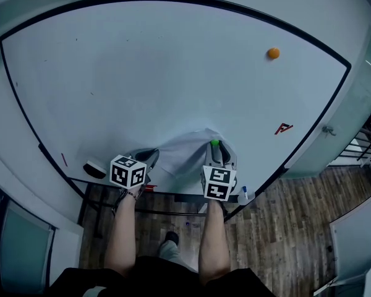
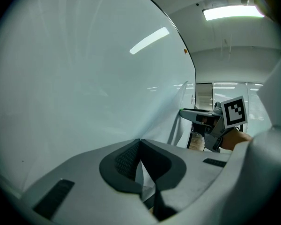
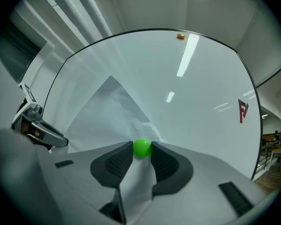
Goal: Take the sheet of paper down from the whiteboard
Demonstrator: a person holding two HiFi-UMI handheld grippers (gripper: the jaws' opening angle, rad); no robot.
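Note:
A white sheet of paper (image 1: pixel 187 155) hangs crumpled low on the whiteboard (image 1: pixel 173 73). My left gripper (image 1: pixel 152 158) is shut on the sheet's left edge, and the paper (image 2: pixel 140 176) shows pinched between its pads. A small green ball magnet (image 1: pixel 214 143) sits on the sheet's upper right part. My right gripper (image 1: pixel 217 150) has its pads pressed on both sides of that magnet (image 3: pixel 141 147), with paper (image 3: pixel 110 109) running under its jaws. In the left gripper view the right gripper (image 2: pixel 185 111) shows at the sheet's far end.
An orange magnet (image 1: pixel 273 52) sticks high on the board's right side, and a red mark (image 1: pixel 284 129) lies lower right. An eraser (image 1: pixel 94 169) and a small marker (image 1: pixel 244 195) rest on the board's tray. Wooden floor lies below, by the person's feet.

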